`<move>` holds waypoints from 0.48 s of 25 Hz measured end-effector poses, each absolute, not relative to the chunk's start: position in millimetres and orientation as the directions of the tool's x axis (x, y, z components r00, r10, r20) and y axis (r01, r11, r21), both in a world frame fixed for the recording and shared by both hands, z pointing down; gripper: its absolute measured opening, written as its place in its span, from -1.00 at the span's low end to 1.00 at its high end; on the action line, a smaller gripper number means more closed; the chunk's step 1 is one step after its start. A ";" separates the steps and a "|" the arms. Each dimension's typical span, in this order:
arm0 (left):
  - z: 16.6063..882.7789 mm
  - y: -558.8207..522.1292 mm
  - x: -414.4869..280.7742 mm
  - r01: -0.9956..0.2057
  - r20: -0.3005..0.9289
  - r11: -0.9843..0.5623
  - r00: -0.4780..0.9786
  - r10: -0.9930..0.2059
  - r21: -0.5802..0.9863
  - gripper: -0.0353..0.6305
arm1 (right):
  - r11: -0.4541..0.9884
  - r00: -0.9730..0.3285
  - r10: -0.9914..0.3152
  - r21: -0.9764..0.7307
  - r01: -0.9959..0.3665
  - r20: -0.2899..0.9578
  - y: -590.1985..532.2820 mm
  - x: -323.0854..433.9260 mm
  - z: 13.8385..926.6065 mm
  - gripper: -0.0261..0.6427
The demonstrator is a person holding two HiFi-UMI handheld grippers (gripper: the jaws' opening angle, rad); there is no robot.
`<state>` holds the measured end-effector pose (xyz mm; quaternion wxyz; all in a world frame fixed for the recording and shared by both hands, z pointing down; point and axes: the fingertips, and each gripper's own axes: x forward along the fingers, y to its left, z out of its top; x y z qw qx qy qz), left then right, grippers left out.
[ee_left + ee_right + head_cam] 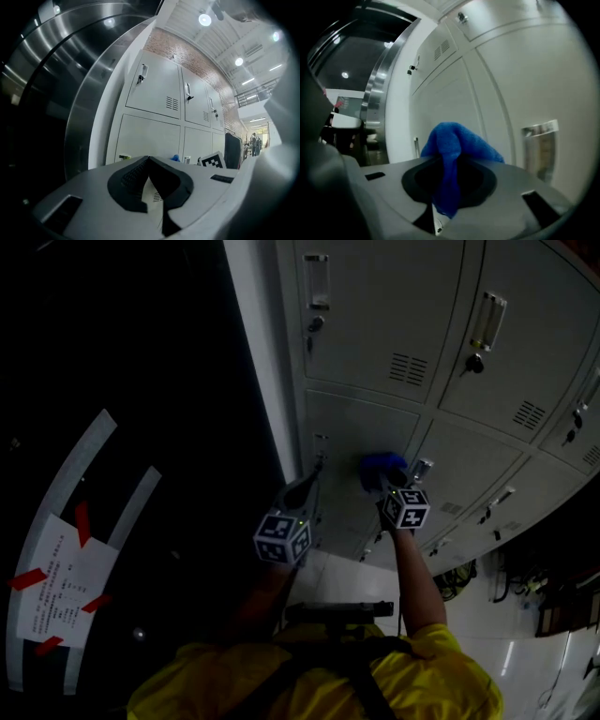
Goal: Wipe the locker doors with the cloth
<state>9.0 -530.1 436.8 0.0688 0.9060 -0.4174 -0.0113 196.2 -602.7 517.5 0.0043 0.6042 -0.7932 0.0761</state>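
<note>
The right tool [447, 174] pinches the blue cloth [380, 465] against the lower-left locker door [345, 432]. The left tool [149, 163] is pressed together, empty. Press the wad flat and sweep overlapping strokes across the whole panel.

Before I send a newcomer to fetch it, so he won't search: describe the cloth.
Find the wall of pale grey lockers. At the leftmost column, the right claw grips a bunched cloth at a door. It is the only bright blue thing there.
</note>
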 end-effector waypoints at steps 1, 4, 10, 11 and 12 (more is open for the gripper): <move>438.1 -532.0 7.5 -0.759 0.043 -0.638 0.647 -0.761 0.131 -0.91 | 0.309 -0.320 -0.942 -0.107 -0.945 0.100 -612.0 175.3 516.7 -0.70; 439.4 -535.8 -0.9 -0.777 0.052 -0.615 0.625 -0.779 0.130 -0.91 | 0.442 -0.447 -0.890 -0.069 -0.894 0.095 -642.1 102.5 511.0 -0.70; 441.7 -531.8 -17.7 -0.799 0.056 -0.587 0.597 -0.800 0.132 -0.91 | 0.513 -0.514 -0.844 -0.050 -0.857 0.155 -683.4 5.7 510.9 -0.70; 442.8 -531.9 -18.5 -0.799 0.056 -0.587 0.597 -0.800 0.135 -0.91 | 0.507 -0.509 -0.846 -0.055 -0.860 0.160 -686.9 2.9 511.4 -0.70; 444.1 -532.2 -18.6 -0.798 0.057 -0.587 0.598 -0.799 0.137 -0.91 | 0.507 -0.509 -0.846 -0.058 -0.860 0.160 -687.3 2.4 510.9 -0.70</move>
